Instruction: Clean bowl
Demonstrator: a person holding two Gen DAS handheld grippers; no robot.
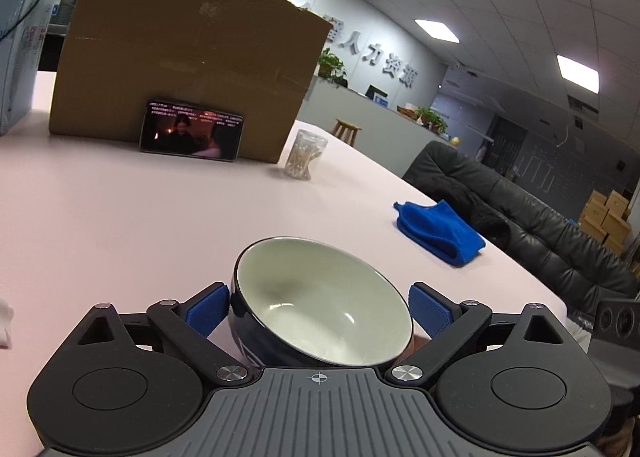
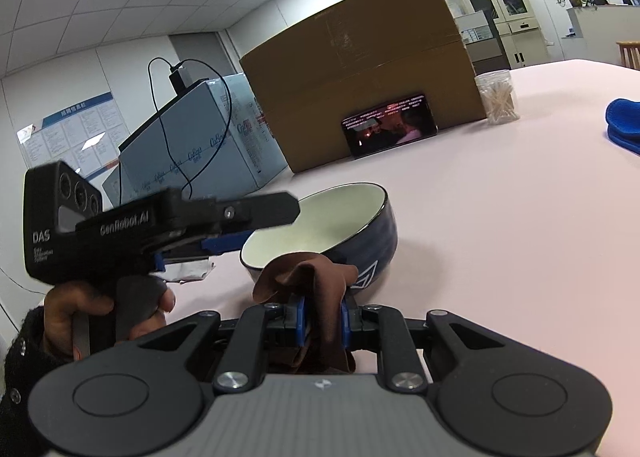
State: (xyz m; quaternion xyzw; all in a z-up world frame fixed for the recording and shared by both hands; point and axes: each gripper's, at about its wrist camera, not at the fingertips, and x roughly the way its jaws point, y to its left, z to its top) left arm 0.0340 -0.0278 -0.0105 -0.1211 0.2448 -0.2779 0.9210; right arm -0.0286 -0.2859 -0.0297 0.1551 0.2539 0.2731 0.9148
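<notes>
Right wrist view: the right gripper is pinched on a crumpled brown cloth, directly before the tilted dark-blue, white-lined ceramic bowl. The left gripper is spread around the bowl; pad contact cannot be told.

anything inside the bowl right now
The bowl looks empty: a pale glazed interior with a faint darker smear near the bottom. Its near inner wall is hidden in both views, partly by the brown cloth in the right wrist view.
</notes>
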